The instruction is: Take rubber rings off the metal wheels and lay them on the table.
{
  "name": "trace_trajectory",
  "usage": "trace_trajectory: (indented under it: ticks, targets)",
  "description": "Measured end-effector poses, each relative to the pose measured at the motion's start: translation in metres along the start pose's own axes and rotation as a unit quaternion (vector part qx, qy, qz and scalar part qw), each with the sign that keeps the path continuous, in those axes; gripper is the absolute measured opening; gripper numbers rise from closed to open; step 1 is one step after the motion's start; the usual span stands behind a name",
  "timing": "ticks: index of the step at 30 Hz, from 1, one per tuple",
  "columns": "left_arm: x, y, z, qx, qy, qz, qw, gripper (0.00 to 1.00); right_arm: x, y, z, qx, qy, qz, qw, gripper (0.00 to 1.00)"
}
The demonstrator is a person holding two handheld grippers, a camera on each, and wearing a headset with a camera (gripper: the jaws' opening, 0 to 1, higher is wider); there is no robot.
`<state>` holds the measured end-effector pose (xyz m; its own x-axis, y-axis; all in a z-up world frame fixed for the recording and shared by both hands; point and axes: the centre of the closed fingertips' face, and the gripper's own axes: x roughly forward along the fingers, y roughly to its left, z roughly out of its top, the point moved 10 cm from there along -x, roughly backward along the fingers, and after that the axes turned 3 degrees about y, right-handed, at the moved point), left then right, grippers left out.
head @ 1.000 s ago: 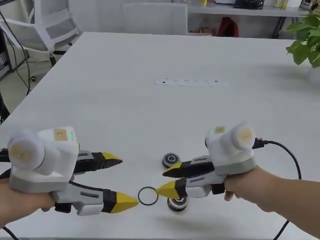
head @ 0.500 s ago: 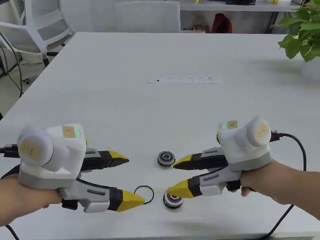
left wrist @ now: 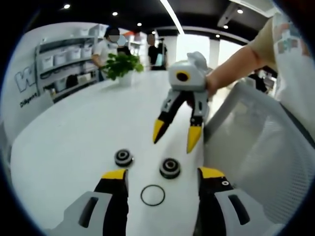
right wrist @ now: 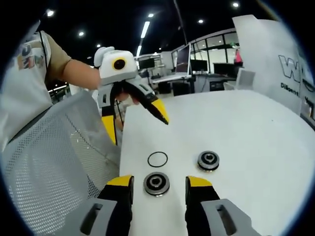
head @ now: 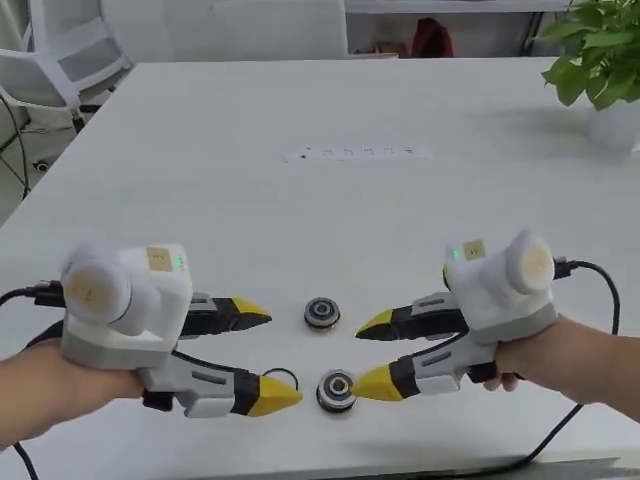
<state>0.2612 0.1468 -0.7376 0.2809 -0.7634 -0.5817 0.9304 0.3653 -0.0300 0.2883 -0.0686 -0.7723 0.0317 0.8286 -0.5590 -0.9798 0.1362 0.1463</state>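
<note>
Both sets of jaws are spread wide and hold nothing. Landmark = near wheel (head: 336, 390), the one lined up between the right gripper (head: 362, 358) jaws in the right gripper view.

- Loose ring (head: 286, 377): already off, flat on the counter (head: 350, 220) just left of the near wheel, partly under the left gripper (head: 266, 356) lower jaw.
- Far wheel (head: 322, 312): just beyond the near wheel, not touching it.
- Right gripper comes in from the right of the near wheel, lower jaw tip right at its rim. Left gripper faces it from the opposite side.

Can't tell which wheel carries rubber, since both rims look dark.

My read: the step is pinning the near wheel for a strip.

- Close the right jaws across the hub or flat faces, not over the rim groove, so the ring is left free.
- The wheel will likely skid on the smooth counter, so clamp before prying.
- Hook a left jaw tip under the rubber at one spot, lift outward, then work round the rim.
- The ring is thin and may flick away, so pull slowly and lay it flat just left of the near wheel.
</note>
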Motion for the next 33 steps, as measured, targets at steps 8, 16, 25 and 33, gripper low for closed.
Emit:
trace_trajectory:
  ticks: [8,16,25,33]
  targets:
    - [0.012,0.004,0.001,0.002,0.004,-0.010,0.9999,0.55,0.003,-0.002,-0.007,0.000,0.005,0.007,1.0000,0.35]
    - [0.024,0.003,0.001,0.003,0.011,-0.018,0.9998,0.51,0.008,-0.003,-0.017,-0.001,0.017,0.016,0.9997,0.31]
    - [0.037,0.000,-0.002,0.011,0.024,-0.032,0.9991,0.47,0.014,-0.002,-0.022,-0.002,0.023,0.028,0.9993,0.26]
    - [0.049,-0.003,-0.004,0.014,0.032,-0.041,0.9985,0.41,0.019,-0.003,-0.024,0.000,0.022,0.030,0.9993,0.23]
